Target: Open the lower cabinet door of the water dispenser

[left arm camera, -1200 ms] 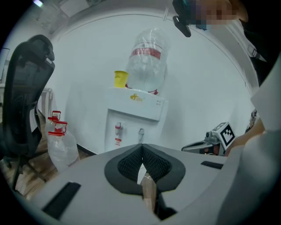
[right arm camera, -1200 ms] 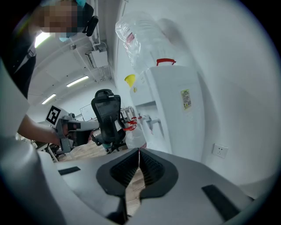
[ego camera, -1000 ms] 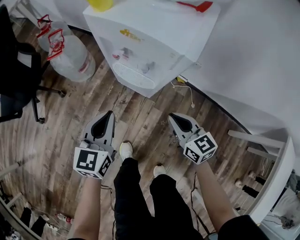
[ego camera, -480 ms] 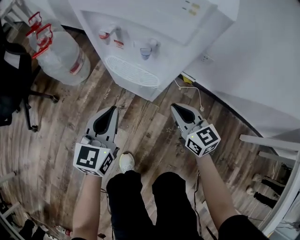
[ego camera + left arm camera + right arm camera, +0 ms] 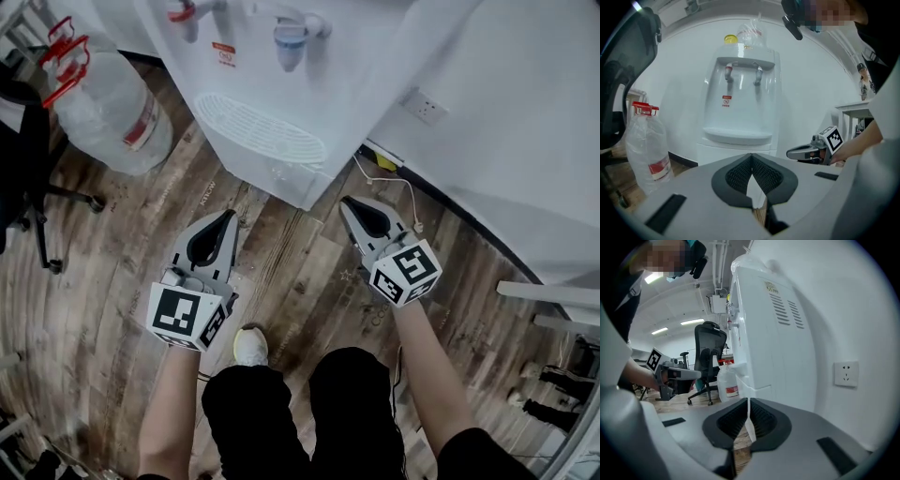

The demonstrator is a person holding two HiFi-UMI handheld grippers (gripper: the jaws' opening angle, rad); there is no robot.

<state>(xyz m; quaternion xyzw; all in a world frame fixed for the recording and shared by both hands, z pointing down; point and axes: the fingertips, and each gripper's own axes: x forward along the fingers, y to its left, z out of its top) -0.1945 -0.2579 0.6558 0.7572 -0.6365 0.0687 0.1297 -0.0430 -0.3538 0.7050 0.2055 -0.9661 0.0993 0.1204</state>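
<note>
White water dispenser (image 5: 740, 112), 2 taps (image 5: 728, 74), upright

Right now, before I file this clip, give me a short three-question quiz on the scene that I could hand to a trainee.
1. True or false: the left gripper and the right gripper both have their jaws shut, with nothing between them.
2. In the head view, where does the clear plastic water jug with a red handle stand relative to the tall white water dispenser? A) left B) right C) on top
3. Short answer: is either gripper touching the dispenser's lower cabinet door?
Key: 1 true. 2 A. 3 No; both are apart from it, above the brown wooden floor.
</note>
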